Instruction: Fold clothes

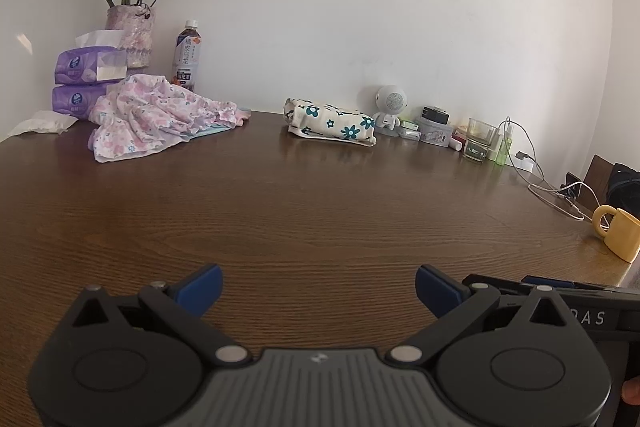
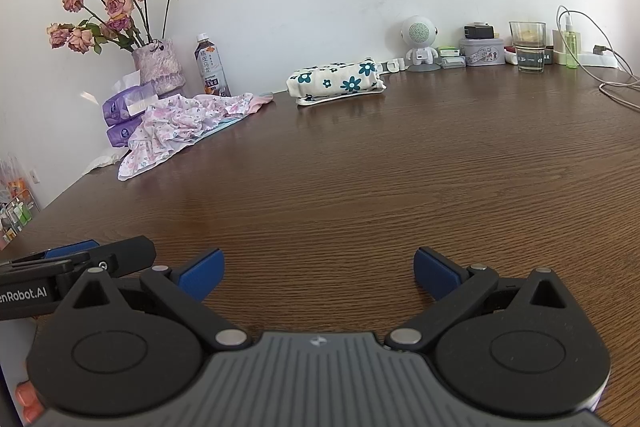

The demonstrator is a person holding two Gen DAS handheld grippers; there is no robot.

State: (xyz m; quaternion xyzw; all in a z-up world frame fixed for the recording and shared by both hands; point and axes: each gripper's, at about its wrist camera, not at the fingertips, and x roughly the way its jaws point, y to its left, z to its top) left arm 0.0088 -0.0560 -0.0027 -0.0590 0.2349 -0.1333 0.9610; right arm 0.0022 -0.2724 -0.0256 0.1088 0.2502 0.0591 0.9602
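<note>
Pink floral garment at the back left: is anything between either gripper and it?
Nothing visible. Bare wood table runs from the open left gripper and open right gripper to the crumpled pink floral garment. The folded flower-print cloth lies off to its right; tissue packs and bottle stand behind it.

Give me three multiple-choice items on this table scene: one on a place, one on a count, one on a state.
1. Where does the crumpled pink floral garment lie?
A. in front of the purple tissue packs
B. beside the yellow ceramic mug
C. on the floor

2. How many purple tissue packs are stacked?
A. one
B. two
C. four

3. How does the white cloth with teal flowers look?
A. spread flat
B. hanging
C. folded into a bundle

Answers: 1 A, it lies on the brown wooden table before the packs; 2 B, one lies upon another; 3 C, it forms a compact bundle by the wall.
</note>
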